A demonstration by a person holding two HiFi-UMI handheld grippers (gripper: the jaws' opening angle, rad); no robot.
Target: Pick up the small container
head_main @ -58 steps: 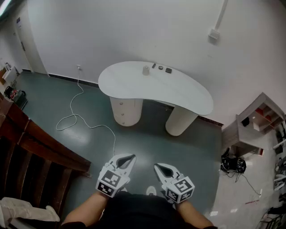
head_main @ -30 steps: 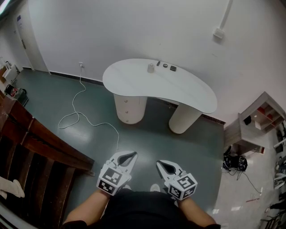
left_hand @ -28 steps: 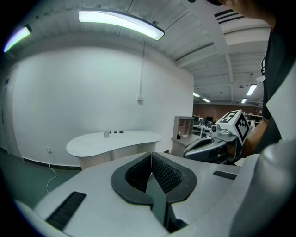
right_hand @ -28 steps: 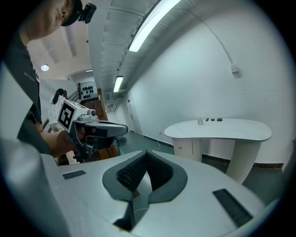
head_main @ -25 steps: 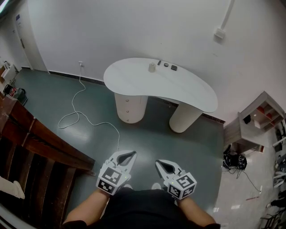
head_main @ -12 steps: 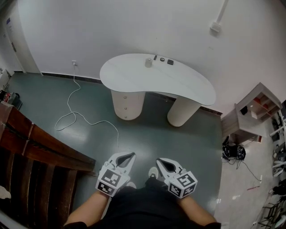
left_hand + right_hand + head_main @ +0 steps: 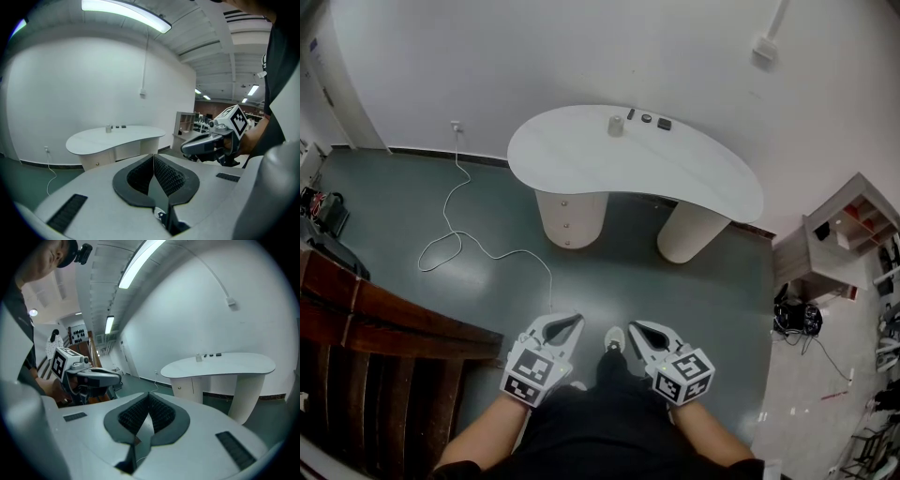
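The small container [image 7: 616, 125], a pale little cylinder, stands near the far edge of a white kidney-shaped table [image 7: 581, 164] across the room. It also shows small and distant in the left gripper view as the container [image 7: 108, 128] and in the right gripper view as the container [image 7: 198, 357]. My left gripper [image 7: 571, 323] and right gripper [image 7: 635, 329] are held close to my body, far short of the table, side by side. Both are shut with nothing between the jaws, as the left gripper [image 7: 153, 157] and right gripper [image 7: 149, 394] views show.
Three small dark items [image 7: 646, 118] lie beside the container. A white cable [image 7: 455, 239] snakes over the green floor from a wall socket. Dark wooden furniture [image 7: 366, 319] stands at the left, a low shelf unit [image 7: 839, 239] and tangled black gear [image 7: 794, 317] at the right.
The view has drifted as the person steps toward the table; a shoe now shows between the grippers. Both grippers keep their place in front of the body and stay shut.
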